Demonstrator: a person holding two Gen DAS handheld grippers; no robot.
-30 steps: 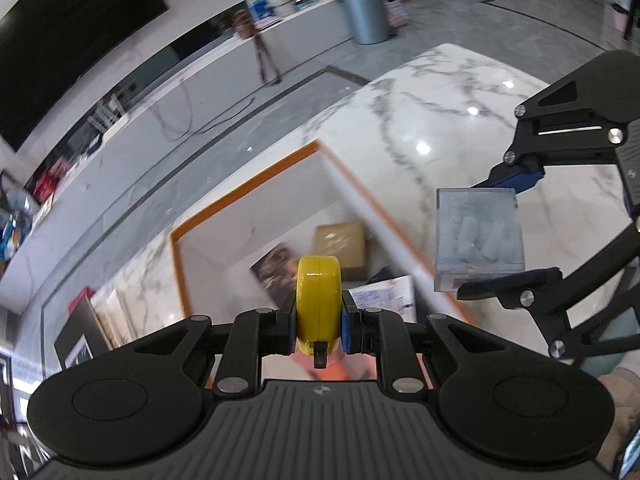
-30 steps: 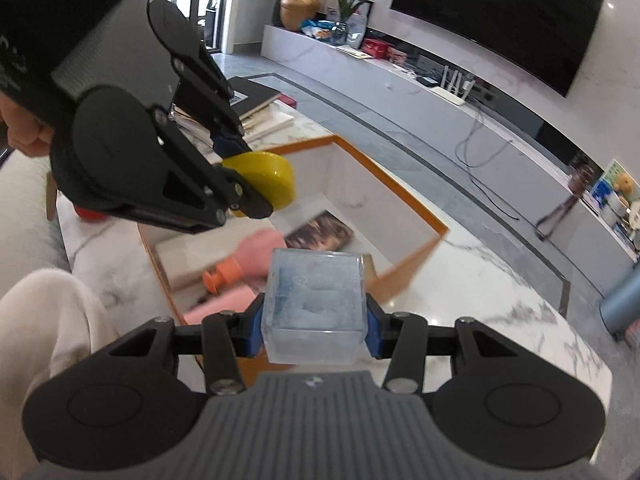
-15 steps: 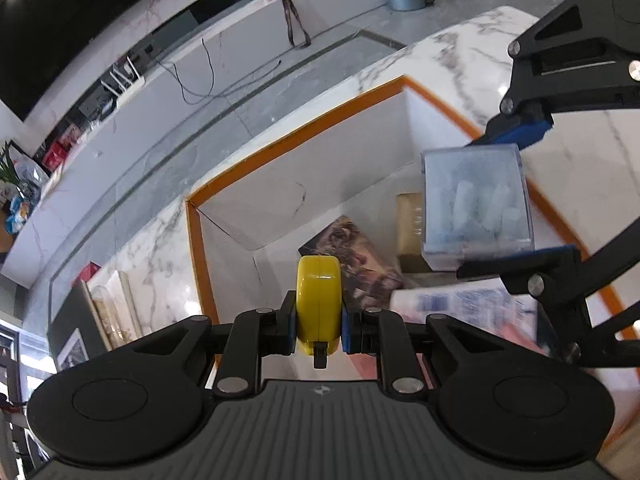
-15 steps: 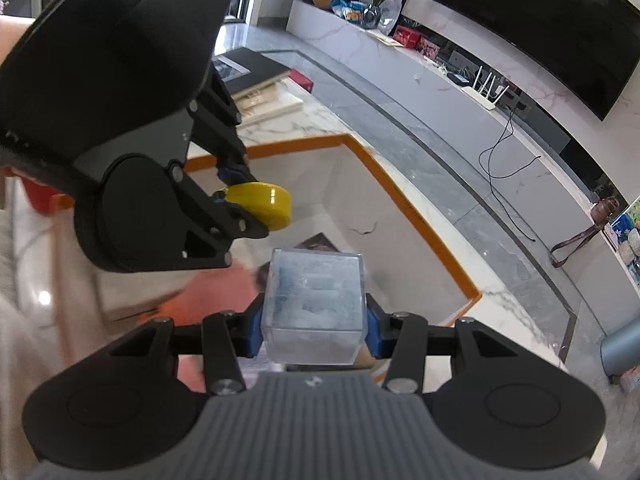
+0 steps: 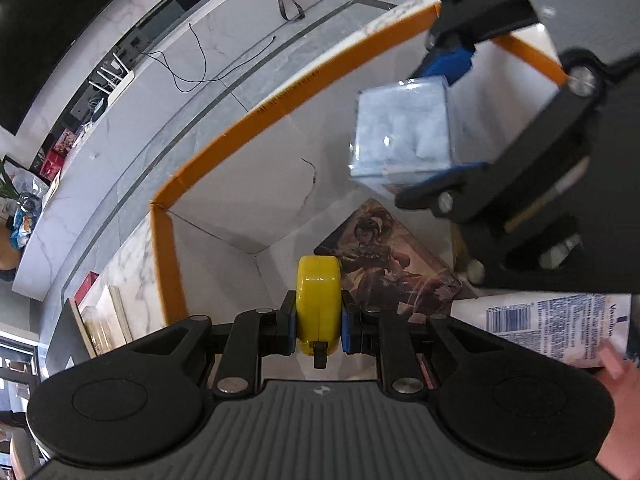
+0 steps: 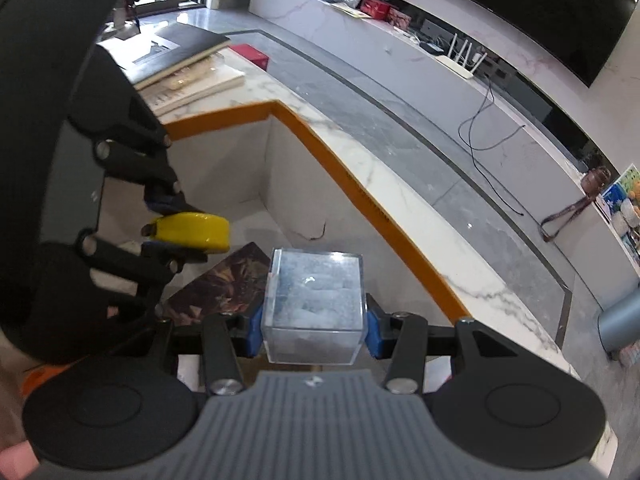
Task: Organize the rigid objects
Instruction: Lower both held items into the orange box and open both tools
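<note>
My left gripper (image 5: 319, 322) is shut on a yellow tape measure (image 5: 319, 304), held on edge between its blue pads. My right gripper (image 6: 314, 330) is shut on a clear plastic cube box (image 6: 314, 304) with white pieces inside. Both hang over the open white box with an orange rim (image 5: 280, 100), tilted downward. In the right wrist view the tape measure (image 6: 192, 232) and the left gripper (image 6: 176, 226) sit at the left, above the box floor. The left wrist view shows the clear cube (image 5: 400, 136) and the right gripper (image 5: 460, 124) at the upper right.
On the box floor lie an illustrated card pack (image 5: 384, 264), a white Vaseline package (image 5: 560, 324) and an orange item (image 6: 36, 376). Books (image 6: 180, 68) are stacked on the marble table (image 6: 400, 200) beyond the box. A hand (image 5: 616, 400) shows at the lower right.
Both grippers have moved over the orange-rimmed box and sunk toward its inside, each keeping its object. The box walls now fill the views.
</note>
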